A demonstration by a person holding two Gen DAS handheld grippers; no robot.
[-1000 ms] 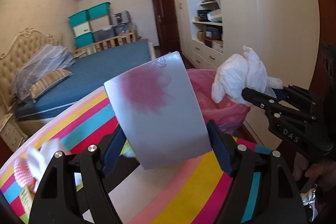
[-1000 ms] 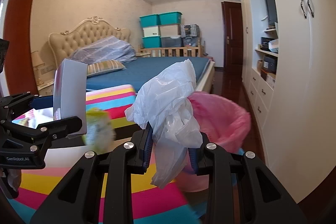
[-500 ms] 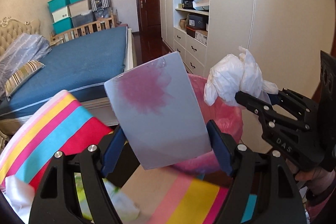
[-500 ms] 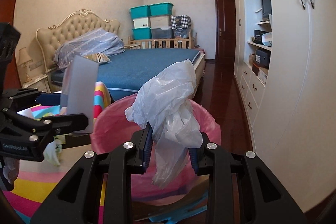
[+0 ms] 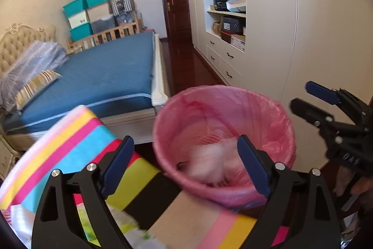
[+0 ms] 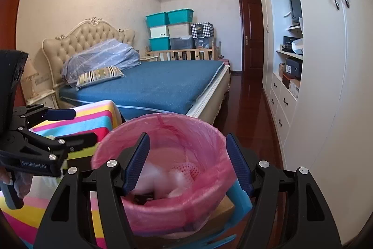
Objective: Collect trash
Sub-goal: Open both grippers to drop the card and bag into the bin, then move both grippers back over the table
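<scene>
Both of your grippers sit over the bin (image 5: pixel 223 139), and both are empty. Your left gripper (image 5: pixel 184 165) has its fingers spread and widening, nothing between the pads; your right gripper (image 6: pixel 186 162) is opening too, with only the bin's mouth showing in the gap. The trash (image 5: pixel 214 162) is a pale blurred heap low inside the pink liner, below and ahead of both sets of fingers, clear of them.

What your next move turns on, as I judge it: any remaining litter lies back on the striped worktop (image 5: pixel 70 132), to the left of the bin and behind your left fingers. A crumpled white and green scrap (image 5: pixel 130 225) sits at the bottom of the left view, just under that gripper's frame, so your left hand is the nearer one. Its long axis I cannot tell; it is blurred and partly hidden.

The left view shows that scrap and the right gripper (image 5: pixel 326 106) hanging at the bin's far side. The right view hides the scrap but shows a red netted piece (image 6: pixel 186 168) inside the bin, and the left gripper (image 6: pixel 70 127) beside the rim, over the worktop's edge.
</scene>
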